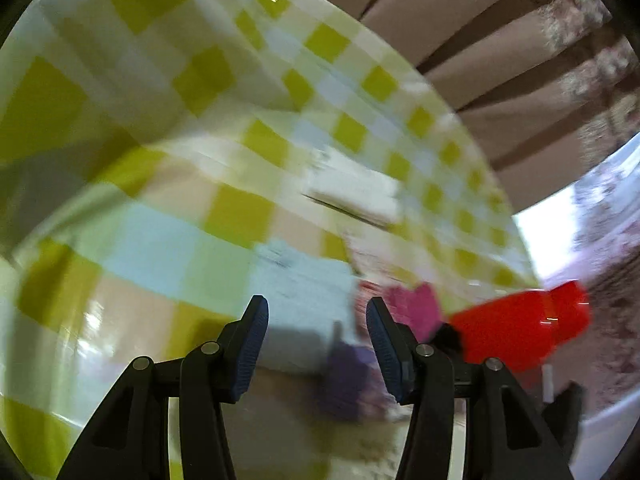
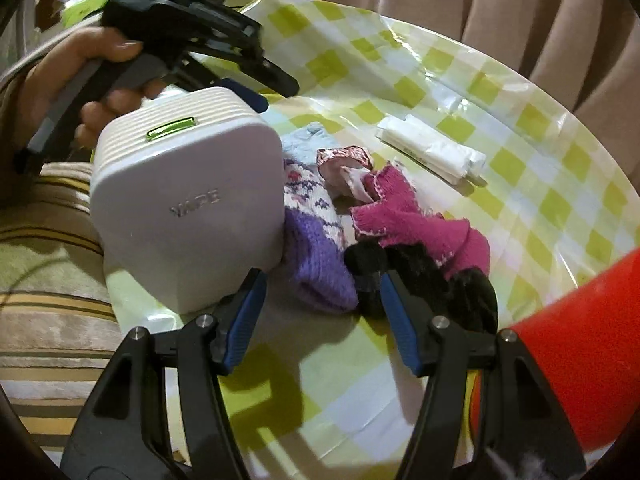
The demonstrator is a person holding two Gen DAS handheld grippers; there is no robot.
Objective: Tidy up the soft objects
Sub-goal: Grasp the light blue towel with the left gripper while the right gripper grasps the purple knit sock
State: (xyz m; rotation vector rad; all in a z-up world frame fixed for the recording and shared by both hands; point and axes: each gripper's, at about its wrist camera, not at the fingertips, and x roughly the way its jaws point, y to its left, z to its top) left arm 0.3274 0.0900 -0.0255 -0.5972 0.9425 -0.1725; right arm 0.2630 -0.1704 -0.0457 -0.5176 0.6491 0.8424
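Soft items lie in a pile on the checked tablecloth (image 2: 520, 168): a purple knit sock (image 2: 316, 256), a magenta knit piece (image 2: 404, 208), a black sock (image 2: 424, 276), a pink floral cloth (image 2: 344, 164) and a light blue cloth (image 2: 308, 142). A white tissue pack (image 2: 432, 152) lies behind them. My right gripper (image 2: 322, 300) is open, just in front of the purple and black socks. My left gripper (image 1: 318, 340) is open and empty above the blurred light blue cloth (image 1: 300, 292); in the right wrist view it (image 2: 256, 92) hovers behind the white box.
A white ribbed box (image 2: 184, 204) with a green latch stands left of the pile. A red plastic container (image 2: 584, 360) stands at the right, and also shows in the left wrist view (image 1: 520, 328). A striped cushion (image 2: 44, 296) lies left; beige curtains (image 2: 480, 4) hang behind.
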